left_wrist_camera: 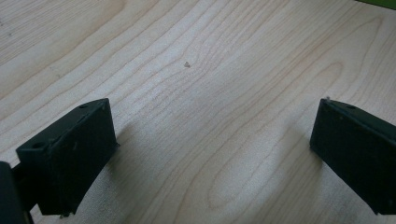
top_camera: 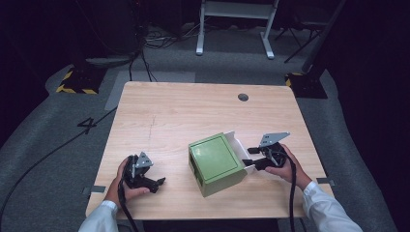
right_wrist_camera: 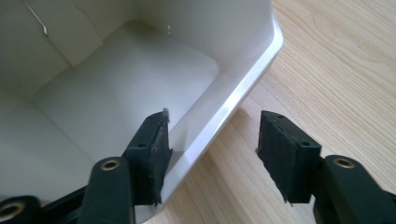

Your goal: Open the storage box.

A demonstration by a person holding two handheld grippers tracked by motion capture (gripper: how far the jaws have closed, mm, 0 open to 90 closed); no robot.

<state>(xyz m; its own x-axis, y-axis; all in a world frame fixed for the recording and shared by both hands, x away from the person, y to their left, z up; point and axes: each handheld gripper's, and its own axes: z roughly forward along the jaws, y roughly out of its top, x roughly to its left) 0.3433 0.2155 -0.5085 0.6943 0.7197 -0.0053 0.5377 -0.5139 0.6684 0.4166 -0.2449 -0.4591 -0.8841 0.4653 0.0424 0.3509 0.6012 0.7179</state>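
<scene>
A green box [top_camera: 215, 163] sits on the wooden table [top_camera: 193, 111], right of centre, with a white drawer [top_camera: 240, 145] pulled out of its right side. My right gripper [top_camera: 248, 162] is open at that drawer. In the right gripper view one jaw is inside the empty drawer [right_wrist_camera: 116, 88] and the other outside, with the drawer's front wall [right_wrist_camera: 233, 102] between them and a gap left on the outer side. My left gripper [top_camera: 159, 182] rests low over bare wood at the front left, open, nothing between its fingers [left_wrist_camera: 70, 154].
A small round hole [top_camera: 243, 97] is set in the table near its far edge. Beyond the table lie grey carpet, cables [top_camera: 145, 58], a white frame's legs [top_camera: 232, 29] and black stands with yellow-black bases [top_camera: 77, 79]. A tiny crumb [left_wrist_camera: 186, 64] lies on the wood.
</scene>
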